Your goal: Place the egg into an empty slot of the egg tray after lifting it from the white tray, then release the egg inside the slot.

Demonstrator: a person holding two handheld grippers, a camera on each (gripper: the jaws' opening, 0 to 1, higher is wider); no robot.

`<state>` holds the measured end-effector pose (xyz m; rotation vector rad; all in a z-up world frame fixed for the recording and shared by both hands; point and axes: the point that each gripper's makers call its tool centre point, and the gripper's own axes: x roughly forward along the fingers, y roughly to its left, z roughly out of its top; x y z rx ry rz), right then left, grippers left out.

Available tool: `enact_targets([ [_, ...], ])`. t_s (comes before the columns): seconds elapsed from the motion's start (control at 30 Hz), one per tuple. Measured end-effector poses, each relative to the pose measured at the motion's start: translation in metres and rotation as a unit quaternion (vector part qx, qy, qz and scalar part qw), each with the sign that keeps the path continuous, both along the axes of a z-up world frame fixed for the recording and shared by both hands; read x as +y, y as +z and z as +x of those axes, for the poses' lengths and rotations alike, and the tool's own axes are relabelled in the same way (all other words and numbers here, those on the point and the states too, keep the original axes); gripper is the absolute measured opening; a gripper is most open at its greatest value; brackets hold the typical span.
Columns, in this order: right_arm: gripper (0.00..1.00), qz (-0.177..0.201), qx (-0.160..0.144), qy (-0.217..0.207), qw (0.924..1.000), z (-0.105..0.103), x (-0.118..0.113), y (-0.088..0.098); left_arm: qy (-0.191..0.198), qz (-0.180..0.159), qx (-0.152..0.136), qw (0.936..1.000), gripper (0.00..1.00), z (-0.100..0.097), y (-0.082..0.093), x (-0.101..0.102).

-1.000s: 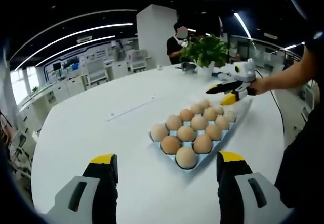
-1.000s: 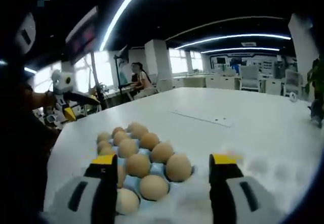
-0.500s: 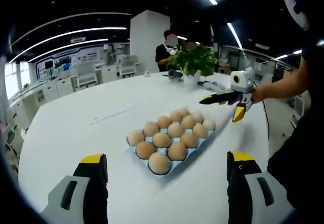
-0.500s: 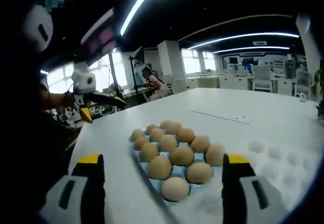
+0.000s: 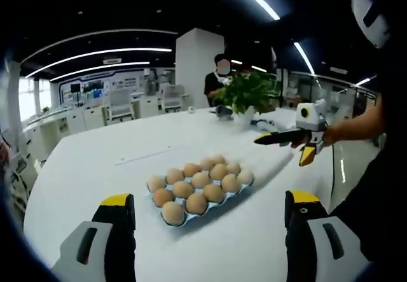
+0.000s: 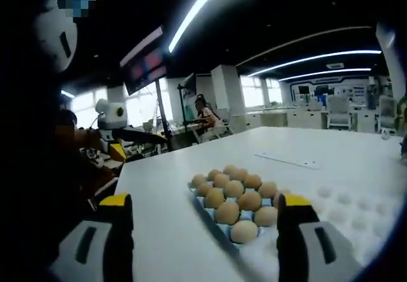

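Brown eggs [image 5: 196, 188] fill the pale blue egg tray [image 5: 184, 217] on the round white table [image 5: 95, 180] in my left gripper view, at twelve o'clock beyond my left gripper [image 5: 210, 207], jaws spread and empty; the right gripper [image 5: 286, 143] hangs at two o'clock, jaws apart. In my right gripper view, the tray sits ahead of the right gripper's spread, empty jaws, the dimpled white tray [image 6: 356, 212] at three o'clock.

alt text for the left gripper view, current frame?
A blue egg tray full of brown eggs sits on a white table, seen between the left gripper's open yellow-tipped jaws. At right the right gripper hangs open above the table; a potted plant and a person stand at the far edge.
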<state>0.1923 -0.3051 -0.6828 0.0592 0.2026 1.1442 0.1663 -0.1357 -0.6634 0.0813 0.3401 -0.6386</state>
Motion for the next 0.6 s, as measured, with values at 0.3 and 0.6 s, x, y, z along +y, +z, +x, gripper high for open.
enact_targets([
  [0.3, 0.96, 0.025, -0.007, 0.023, 0.9994, -0.01, -0.009, 0.006, 0.038, 0.011, -0.013, 0.9991, 0.97, -0.01, 0.012, -0.01],
  [0.6, 0.94, 0.029, -0.014, 0.027, 0.9991, -0.01, -0.019, 0.005, 0.045, 0.021, -0.018, 0.9986, 0.95, -0.008, 0.009, -0.018],
])
